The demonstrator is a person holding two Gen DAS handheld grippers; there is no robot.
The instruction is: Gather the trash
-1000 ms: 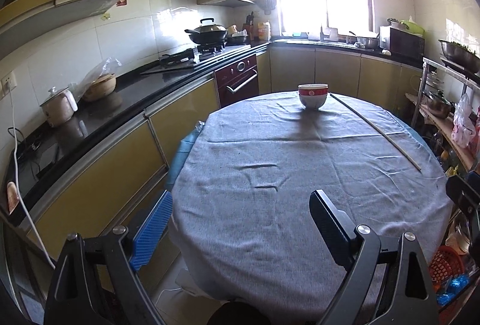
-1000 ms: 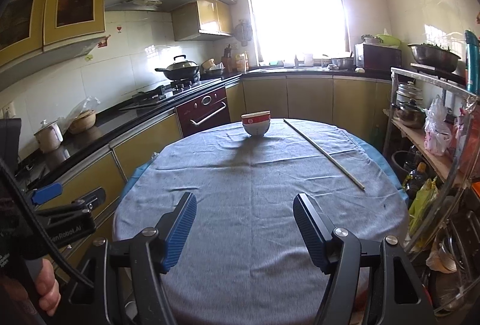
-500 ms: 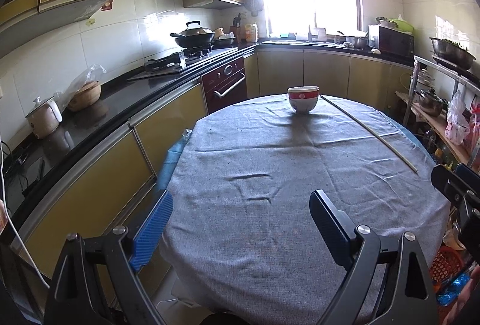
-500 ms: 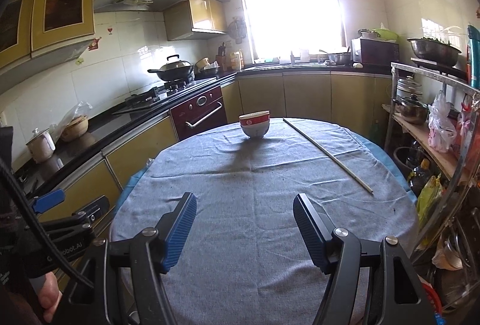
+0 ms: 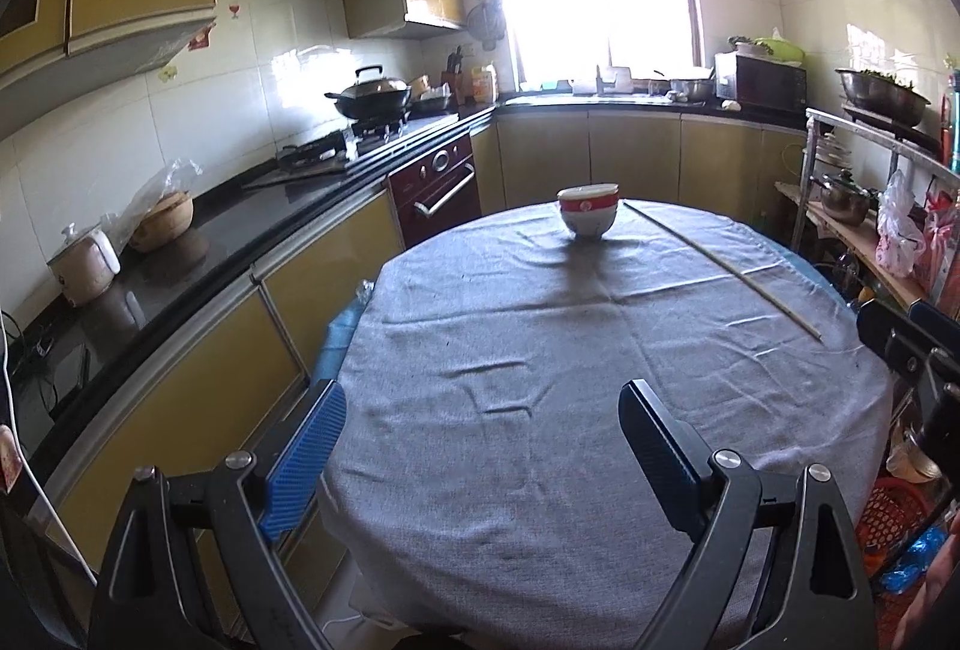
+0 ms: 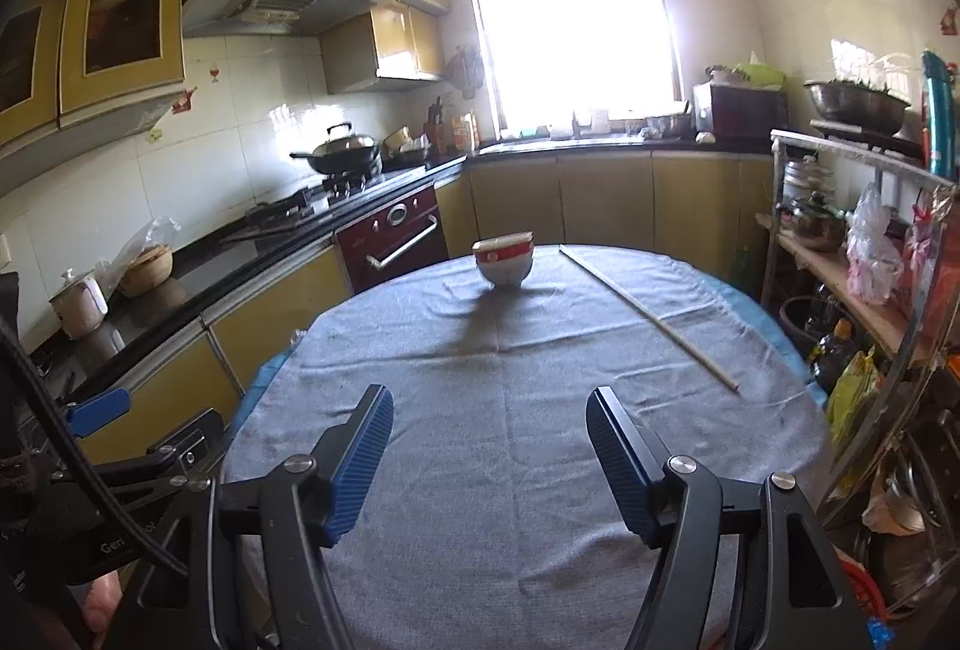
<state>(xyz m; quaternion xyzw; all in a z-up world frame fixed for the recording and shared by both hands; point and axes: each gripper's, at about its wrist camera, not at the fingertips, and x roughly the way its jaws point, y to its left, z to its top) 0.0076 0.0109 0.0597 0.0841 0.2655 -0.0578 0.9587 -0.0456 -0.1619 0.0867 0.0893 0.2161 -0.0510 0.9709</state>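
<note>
The left gripper [image 5: 480,446] hangs spread and empty above the near edge of the gray cloth [image 5: 570,350]; the right gripper [image 6: 489,446] likewise, jaws apart, nothing between. Far across the table stand stacked bowls [image 6: 503,260], a long stick [image 6: 648,317] lying to their right.

The left claw [image 5: 483,455] is showing two black angular arms, each with round silver screws on top. Its fingers are wearing ribbed pads [image 5: 306,461], bright blue on the one side and looking dark navy on the other. The right claw [image 6: 489,461] is having the same black frame, silver screws and blue ribbed pads [image 6: 360,461]. In the right wrist view a black cable [image 6: 78,476] is running beside the left claw's body, where white letters are partly showing.
</note>
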